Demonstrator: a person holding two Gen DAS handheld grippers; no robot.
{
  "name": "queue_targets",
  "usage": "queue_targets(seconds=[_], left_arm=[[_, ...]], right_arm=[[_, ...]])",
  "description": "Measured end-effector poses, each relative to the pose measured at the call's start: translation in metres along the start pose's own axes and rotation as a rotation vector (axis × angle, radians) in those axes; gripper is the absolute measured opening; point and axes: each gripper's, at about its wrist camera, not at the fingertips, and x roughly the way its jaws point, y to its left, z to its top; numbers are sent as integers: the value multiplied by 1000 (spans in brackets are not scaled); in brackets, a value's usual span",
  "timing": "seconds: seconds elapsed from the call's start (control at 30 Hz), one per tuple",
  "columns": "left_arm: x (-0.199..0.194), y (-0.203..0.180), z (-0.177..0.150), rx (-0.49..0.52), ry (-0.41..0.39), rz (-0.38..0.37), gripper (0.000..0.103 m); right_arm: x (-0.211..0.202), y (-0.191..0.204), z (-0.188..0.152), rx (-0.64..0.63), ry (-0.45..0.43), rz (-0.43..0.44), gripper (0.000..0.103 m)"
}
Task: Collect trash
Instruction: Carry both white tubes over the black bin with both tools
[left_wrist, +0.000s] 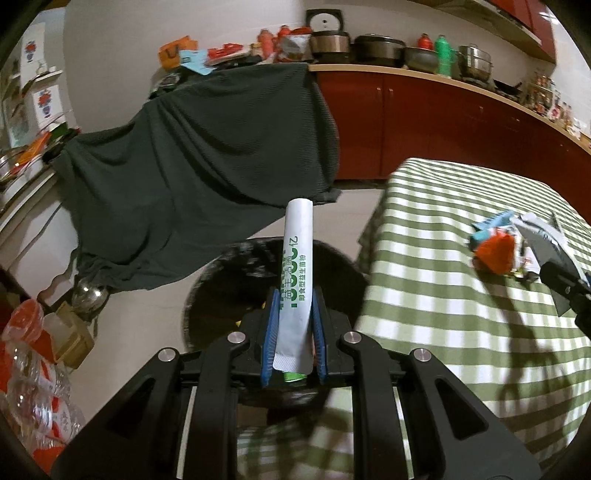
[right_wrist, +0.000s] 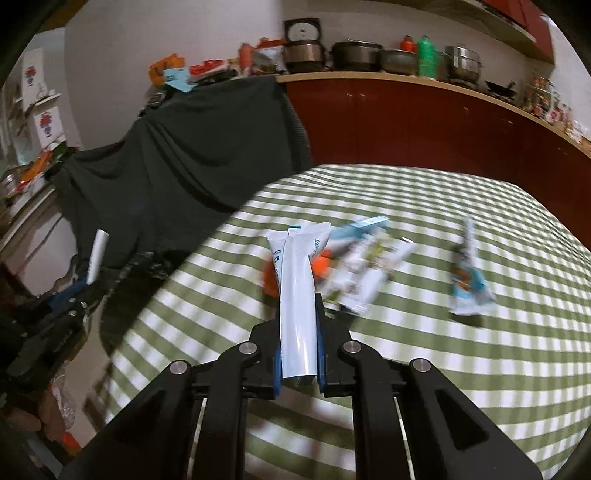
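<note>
The left gripper (left_wrist: 294, 314) pinches a slim white sachet with green print (left_wrist: 296, 266) upright above a round black bin (left_wrist: 343, 266) beside the table. The right gripper (right_wrist: 300, 314) clamps a glossy white-and-blue packet (right_wrist: 297, 295) over the green-checked tablecloth (right_wrist: 480, 369), where crumpled wrappers (right_wrist: 369, 269) lie scattered just ahead.

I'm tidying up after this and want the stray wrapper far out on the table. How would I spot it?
Look at the green-checked table in the right wrist view. Right of the wrapper pile, the lone wrapper lies by itself. It is blue and white, narrow at the top, and touches nothing else.
</note>
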Motion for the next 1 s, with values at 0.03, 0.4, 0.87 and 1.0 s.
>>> queue_targets(seconds=[0.03,0.4,0.87,1.0], left_arm=[[1,5,-1,-5,2,10,17],[9,56,0,-71,-2,97,17],[32,73,0,-86,21,121,17],[41,77,1,-94,32,118,17]], right_arm=[[0,6,1,-7,-5,9,14],[20,77,20,-85,-24,144,14],[52,125,25,-148,16,202,14],[62,131,24,-154,34,201,14]])
